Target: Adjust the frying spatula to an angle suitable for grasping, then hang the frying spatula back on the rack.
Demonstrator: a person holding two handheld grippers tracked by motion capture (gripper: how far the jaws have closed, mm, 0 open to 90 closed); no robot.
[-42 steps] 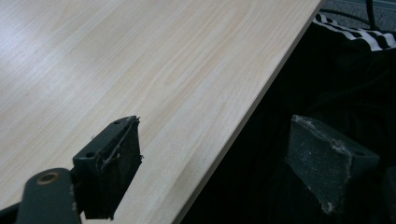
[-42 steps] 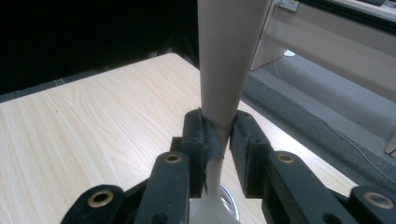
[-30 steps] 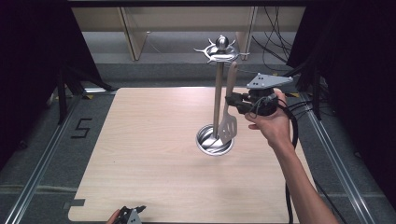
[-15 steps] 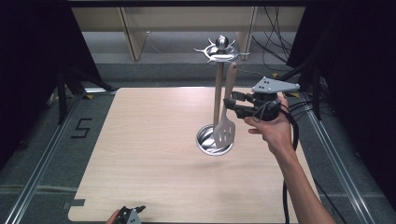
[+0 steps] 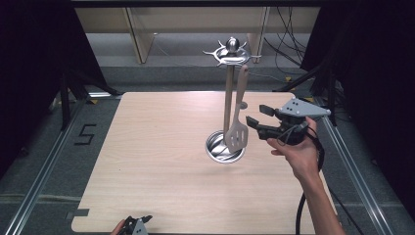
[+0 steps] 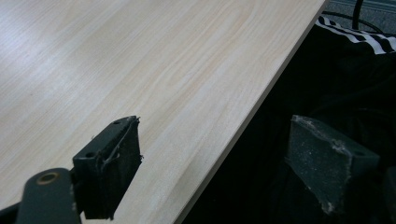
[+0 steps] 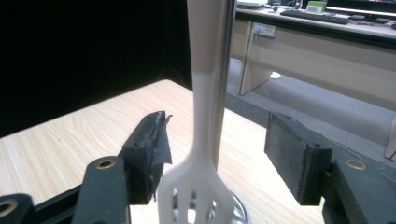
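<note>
We see the slotted spatula [image 5: 238, 129] hanging from the top ring of the utensil stand [image 5: 228, 93], its blade just above the stand's round base. Our right gripper [image 5: 258, 117] sits just right of it, jaws apart and just been opening; in the right gripper view the spatula [image 7: 198, 186] stands between the pads, untouched, its blade cut off below. Our left gripper [image 5: 139, 223], mostly cut off at the table's [image 5: 161, 147] near edge, has wide jaws.
</note>
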